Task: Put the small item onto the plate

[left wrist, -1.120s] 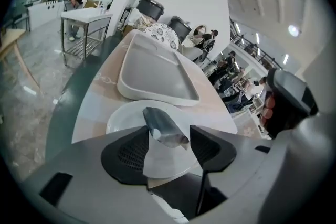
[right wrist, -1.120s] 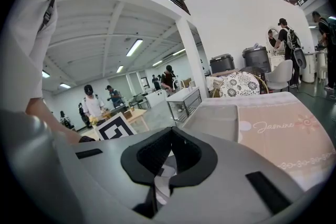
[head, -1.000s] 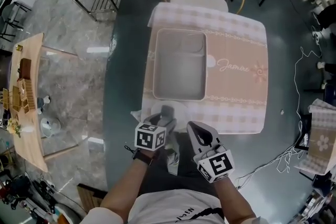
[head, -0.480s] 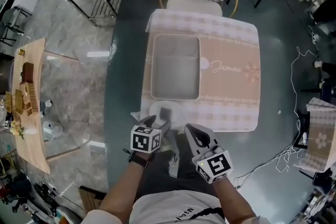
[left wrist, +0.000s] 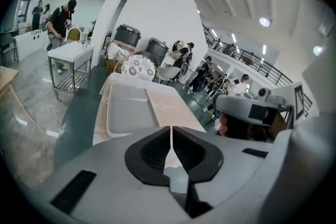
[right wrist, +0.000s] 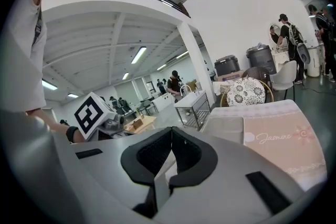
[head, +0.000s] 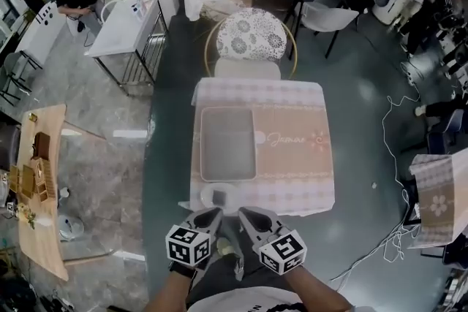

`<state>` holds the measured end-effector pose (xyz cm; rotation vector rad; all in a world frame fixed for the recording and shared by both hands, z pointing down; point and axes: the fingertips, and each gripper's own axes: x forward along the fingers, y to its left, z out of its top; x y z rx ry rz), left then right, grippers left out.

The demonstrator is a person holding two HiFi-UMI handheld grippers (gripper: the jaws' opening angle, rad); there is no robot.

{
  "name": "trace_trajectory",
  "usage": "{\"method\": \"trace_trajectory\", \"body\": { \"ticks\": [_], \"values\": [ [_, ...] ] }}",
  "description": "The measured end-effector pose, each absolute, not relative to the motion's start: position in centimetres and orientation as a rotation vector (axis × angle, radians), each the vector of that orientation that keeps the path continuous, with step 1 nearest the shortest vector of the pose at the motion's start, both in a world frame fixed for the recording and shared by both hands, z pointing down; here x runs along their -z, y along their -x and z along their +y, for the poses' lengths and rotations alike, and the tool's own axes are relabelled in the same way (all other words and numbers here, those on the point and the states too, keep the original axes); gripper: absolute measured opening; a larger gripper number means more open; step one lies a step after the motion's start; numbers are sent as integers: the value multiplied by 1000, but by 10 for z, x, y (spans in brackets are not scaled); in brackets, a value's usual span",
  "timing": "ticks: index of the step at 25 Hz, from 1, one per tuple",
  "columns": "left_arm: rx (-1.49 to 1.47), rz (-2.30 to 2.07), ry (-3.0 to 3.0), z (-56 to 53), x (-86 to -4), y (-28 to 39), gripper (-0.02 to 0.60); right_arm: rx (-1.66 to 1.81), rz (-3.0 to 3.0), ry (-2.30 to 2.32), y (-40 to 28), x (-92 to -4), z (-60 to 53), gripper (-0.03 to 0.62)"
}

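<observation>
The jaws of the left gripper (left wrist: 171, 131) have just been closing and now meet with nothing between them. The right gripper (right wrist: 171, 132) is likewise closed and empty. Both hover off the near edge of the table (head: 292, 164). The plate (head: 205, 193) sits at that near edge, left of centre, just nearer than the tray (head: 228, 144). A small grey item (head: 219, 196) seems to lie on it. With the plate so close to the edge, a careless downward pass by either gripper could likely knock it off.
</observation>
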<state>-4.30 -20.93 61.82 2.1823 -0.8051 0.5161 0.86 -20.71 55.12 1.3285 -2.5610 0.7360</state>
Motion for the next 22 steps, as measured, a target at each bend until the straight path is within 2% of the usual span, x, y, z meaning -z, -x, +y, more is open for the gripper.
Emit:
{"method": "trace_trajectory", "body": {
  "ticks": [3,22],
  "values": [
    [-429,-799,-2229,-205,-582,40,6,-696,-2585,-1324,-4,-533,-204,14],
    [-151,-936,-2460,-171,-446,56,6,-435,-2690,-1347,24,-435,-175,15]
  ]
}}
